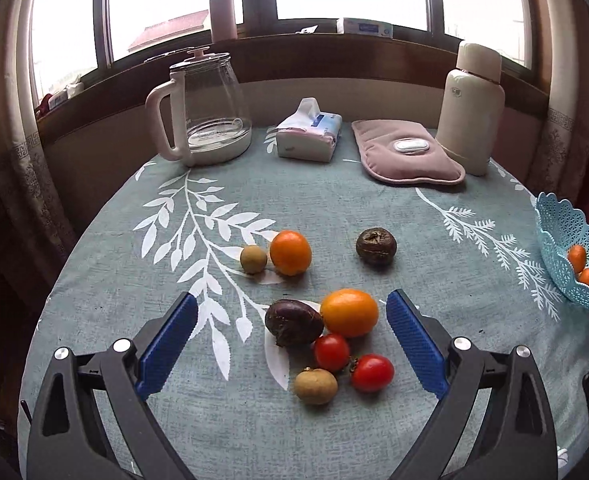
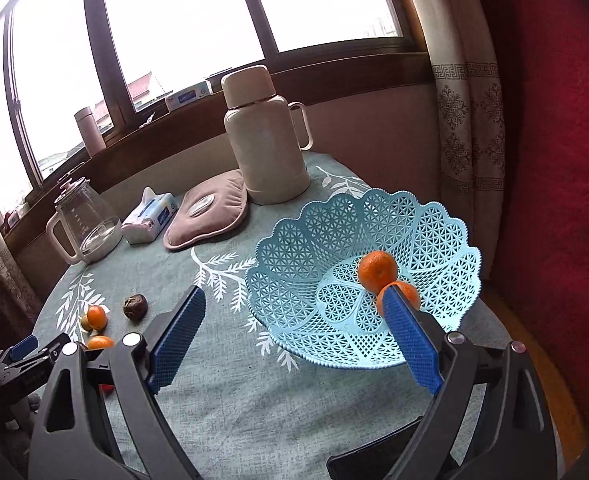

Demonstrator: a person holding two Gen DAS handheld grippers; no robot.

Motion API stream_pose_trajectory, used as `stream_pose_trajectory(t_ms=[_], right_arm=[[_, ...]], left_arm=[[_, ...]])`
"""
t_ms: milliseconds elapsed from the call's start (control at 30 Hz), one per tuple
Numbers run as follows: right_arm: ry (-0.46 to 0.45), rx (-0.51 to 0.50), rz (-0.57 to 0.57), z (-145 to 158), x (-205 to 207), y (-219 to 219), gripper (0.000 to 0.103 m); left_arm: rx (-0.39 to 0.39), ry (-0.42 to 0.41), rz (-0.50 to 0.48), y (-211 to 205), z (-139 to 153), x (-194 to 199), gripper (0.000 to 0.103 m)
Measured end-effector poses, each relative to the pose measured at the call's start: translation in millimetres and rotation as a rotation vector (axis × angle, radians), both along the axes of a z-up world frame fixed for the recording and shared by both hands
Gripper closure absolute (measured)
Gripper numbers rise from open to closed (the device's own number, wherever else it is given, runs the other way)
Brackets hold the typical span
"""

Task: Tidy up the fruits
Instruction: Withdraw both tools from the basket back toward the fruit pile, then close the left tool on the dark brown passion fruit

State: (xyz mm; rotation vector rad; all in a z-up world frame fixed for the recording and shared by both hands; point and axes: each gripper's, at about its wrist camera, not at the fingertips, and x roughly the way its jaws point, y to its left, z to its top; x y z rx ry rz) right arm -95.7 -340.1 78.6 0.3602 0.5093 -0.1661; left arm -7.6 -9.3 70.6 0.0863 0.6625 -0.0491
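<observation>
My left gripper (image 1: 292,312) is open above a cluster of fruit: a large orange (image 1: 349,313), a dark passion fruit (image 1: 293,322), two cherry tomatoes (image 1: 331,352), (image 1: 372,373) and a longan (image 1: 315,386). Farther back lie another orange (image 1: 290,252), a longan (image 1: 253,259) and a wrinkled dark fruit (image 1: 376,247). The blue lattice basket (image 2: 294,248) holds two small oranges (image 2: 377,271), (image 2: 408,292). My right gripper (image 2: 294,304) is open and empty over the basket's near rim. The basket also shows at the right edge of the left wrist view (image 1: 554,236).
At the back of the round table with a leaf-print cloth (image 1: 254,432) stand a glass kettle (image 1: 204,114), a tissue pack (image 1: 309,132), a pink hot-water pad (image 1: 406,152) and a cream thermos (image 1: 472,108). A red cushion (image 2: 554,120) is right of the basket.
</observation>
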Motion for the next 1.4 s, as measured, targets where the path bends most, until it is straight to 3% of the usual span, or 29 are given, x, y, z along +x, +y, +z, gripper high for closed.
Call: stream_pose_trajectory(t_ms=[467,633,1167,1400], right_arm=[[0.043,-0.019,0.052,-13.4,8.8,20.7,0.012],[0.045,-0.018,0.052,-13.4,9.5,20.9,0.012],[0.057,-0.021,0.063,-17.9,10.2,27.6,0.012],[0.065,-0.027,0.073,-20.4,12.3,32.3,0.012]], left_arm=[[-0.003,0.087,0.061,25.4,-31.7,29.1,0.008],[-0.033,0.079,0.063,35.2,-32.6,29.2,0.005],[-0.014,0.067,0.129,73.0,-33.2,7.5,0.005],[-0.009,0.040,0.086,66.4,-27.7,-8.7,0.005]])
